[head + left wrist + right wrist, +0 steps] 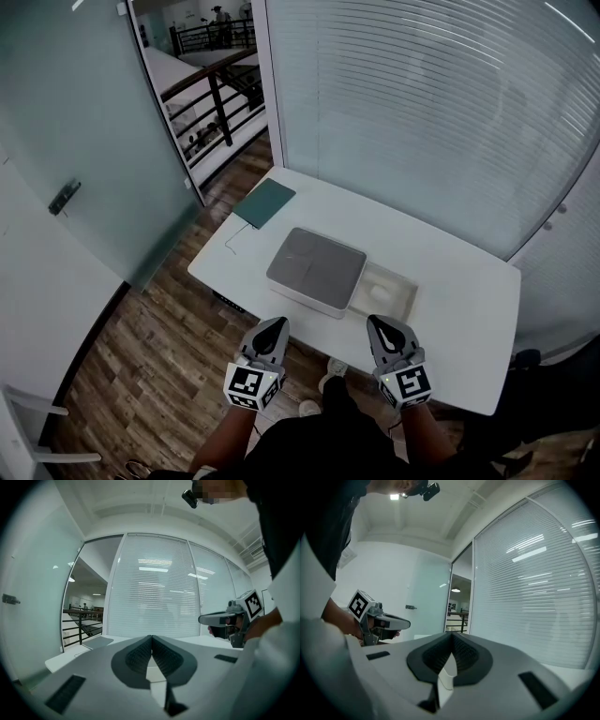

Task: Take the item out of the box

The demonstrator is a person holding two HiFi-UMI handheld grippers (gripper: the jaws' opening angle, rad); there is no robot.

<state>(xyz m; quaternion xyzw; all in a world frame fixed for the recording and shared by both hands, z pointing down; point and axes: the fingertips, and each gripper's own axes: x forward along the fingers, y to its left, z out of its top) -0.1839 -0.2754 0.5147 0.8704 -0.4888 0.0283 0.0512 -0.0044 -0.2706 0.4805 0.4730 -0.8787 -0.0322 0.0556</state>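
A white box with a grey top (314,270) sits in the middle of the white table (450,309). Against its right side lies a shallow pale tray (401,298) with a small white item (380,291) in it. Both grippers hang in front of the table's near edge, close to the person's body and apart from the box. My left gripper (279,322) is shut, its tips (151,637) meeting with nothing between them. My right gripper (373,321) is shut and empty too, with its tips (452,635) together. Each gripper view shows the other gripper: the right one (225,619) and the left one (384,620).
A dark green pad (265,202) lies at the table's far left corner, with a thin cable (234,239) beside it. Blinds over glass walls stand behind the table. A glass door (84,141) is at the left, and wood floor (159,328) runs below.
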